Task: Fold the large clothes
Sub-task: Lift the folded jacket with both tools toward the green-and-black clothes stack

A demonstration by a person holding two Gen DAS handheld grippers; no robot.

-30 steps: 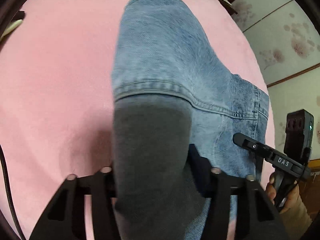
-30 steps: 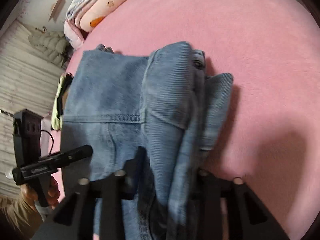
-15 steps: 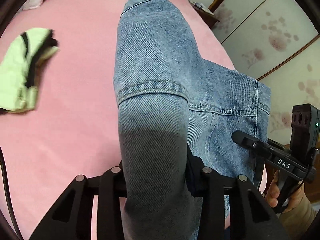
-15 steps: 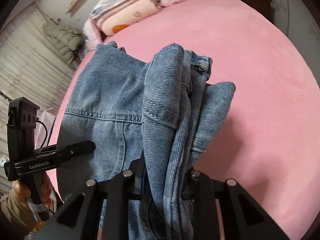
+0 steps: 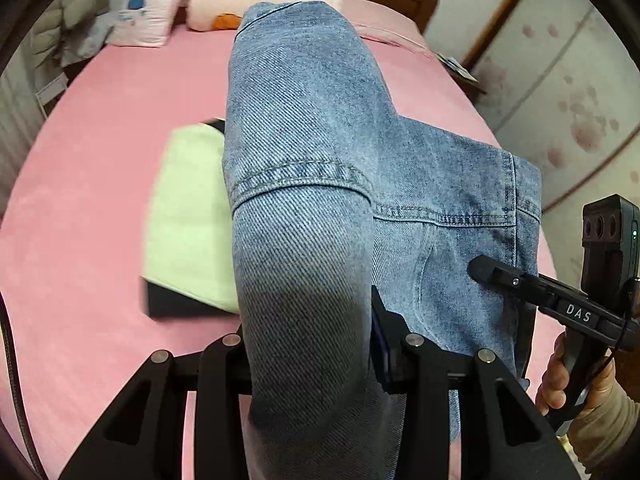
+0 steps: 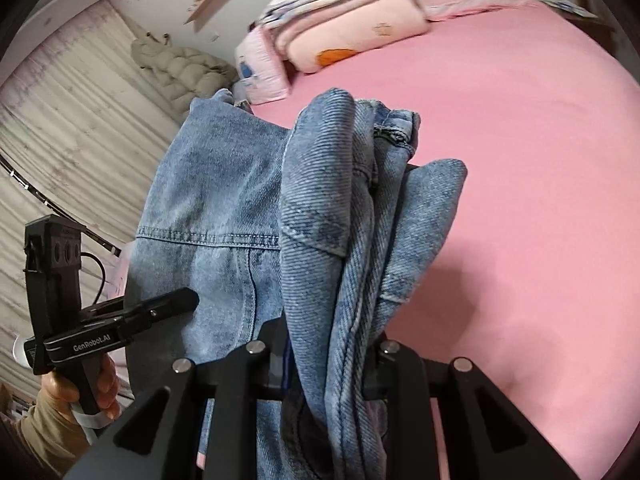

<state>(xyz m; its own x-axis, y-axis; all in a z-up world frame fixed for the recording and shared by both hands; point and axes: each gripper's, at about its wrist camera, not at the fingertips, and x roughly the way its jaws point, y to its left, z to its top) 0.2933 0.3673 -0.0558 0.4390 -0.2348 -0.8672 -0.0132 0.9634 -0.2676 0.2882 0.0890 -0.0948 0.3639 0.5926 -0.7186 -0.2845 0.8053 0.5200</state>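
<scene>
Jeans off the bed, hung betw. both tongs: left tongs narrow, clamped on a thick fold; right tongs pinching bunched layers. Looks part-folded, prob. halfway. Left: lay flat, final fold. Green cloth lies far left.

Readable text: "DAS" in white capitals on the side of my right gripper, seen from left wrist. "GenRobot.AI" in white on the side of my left gripper, seen from right wrist.
</scene>
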